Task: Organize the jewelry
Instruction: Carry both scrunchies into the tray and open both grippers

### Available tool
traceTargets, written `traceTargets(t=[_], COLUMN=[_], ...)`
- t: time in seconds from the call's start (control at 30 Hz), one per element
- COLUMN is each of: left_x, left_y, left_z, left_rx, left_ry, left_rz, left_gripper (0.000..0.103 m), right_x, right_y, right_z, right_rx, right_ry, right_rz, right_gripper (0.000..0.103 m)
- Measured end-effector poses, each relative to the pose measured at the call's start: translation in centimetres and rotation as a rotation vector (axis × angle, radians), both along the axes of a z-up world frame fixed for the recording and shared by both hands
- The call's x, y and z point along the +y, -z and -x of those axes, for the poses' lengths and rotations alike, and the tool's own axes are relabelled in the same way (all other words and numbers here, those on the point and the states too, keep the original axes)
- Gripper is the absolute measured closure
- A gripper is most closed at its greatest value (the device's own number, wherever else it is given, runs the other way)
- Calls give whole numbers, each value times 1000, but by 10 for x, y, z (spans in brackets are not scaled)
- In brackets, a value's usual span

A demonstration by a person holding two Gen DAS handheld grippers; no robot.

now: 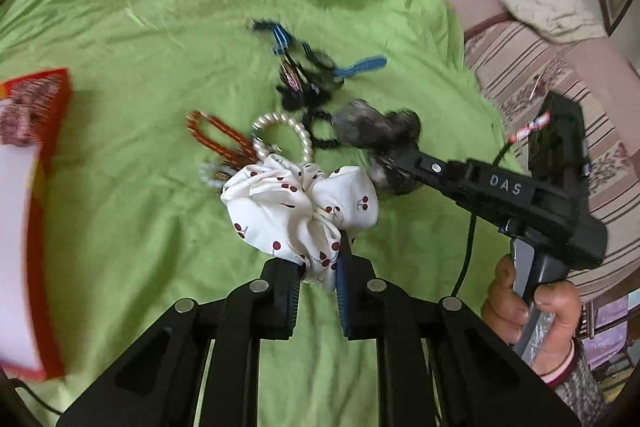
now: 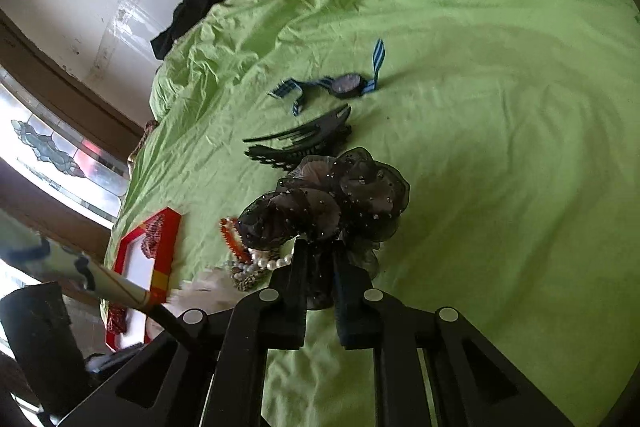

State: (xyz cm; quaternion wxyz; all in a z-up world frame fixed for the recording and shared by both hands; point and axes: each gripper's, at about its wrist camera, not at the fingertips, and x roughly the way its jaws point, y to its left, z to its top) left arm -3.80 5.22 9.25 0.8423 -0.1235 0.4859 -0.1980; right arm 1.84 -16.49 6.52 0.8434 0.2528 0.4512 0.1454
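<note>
My left fingers (image 1: pixel 320 291) pinch the white scrunchie (image 1: pixel 300 207), my right fingers (image 2: pixel 320 291) the dark one (image 2: pixel 332 199); the red box (image 1: pixel 36 167) lies off to my left, nearer my left hand.

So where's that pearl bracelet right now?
In the left wrist view, the pearl bracelet lies mid-frame on the green sheet, between the red beaded loop and the white cherry-print scrunchie.

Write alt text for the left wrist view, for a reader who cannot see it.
The left gripper is shut on a white cherry-print scrunchie on a green sheet. At right, a hand holds the right gripper, clamped on a dark sheer scrunchie. Beyond lie a pearl bracelet, an orange beaded loop, dark hair clips and a red box at left.
</note>
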Motion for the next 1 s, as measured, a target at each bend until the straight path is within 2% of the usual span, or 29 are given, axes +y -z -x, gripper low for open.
traceTargets(t=[0.1, 0.27, 0.43, 0.6, 0.83, 1.0], left_x=[29, 91, 165, 231, 315, 351], left_y=[-18, -42, -54, -58, -44, -20], left_z=[13, 27, 31, 23, -16, -49], left_rx=[-34, -101, -117, -114, -43, 21], left_ry=[-32, -143, -277, -374, -473, -496], left_rz=[-4, -73, -127, -195, -263, -227], left_gripper=[88, 88, 88, 88, 88, 88], right_x=[-4, 0, 31, 90, 194, 269], right_y=[-15, -38, -57, -68, -64, -46], right_z=[13, 27, 34, 35, 26, 31], right_rx=[-20, -43, -64, -74, -59, -25], right_ry=[12, 12, -44, -154, -341, -505], right_rz=[17, 28, 51, 75, 101, 107], right_gripper=[91, 91, 91, 91, 91, 91])
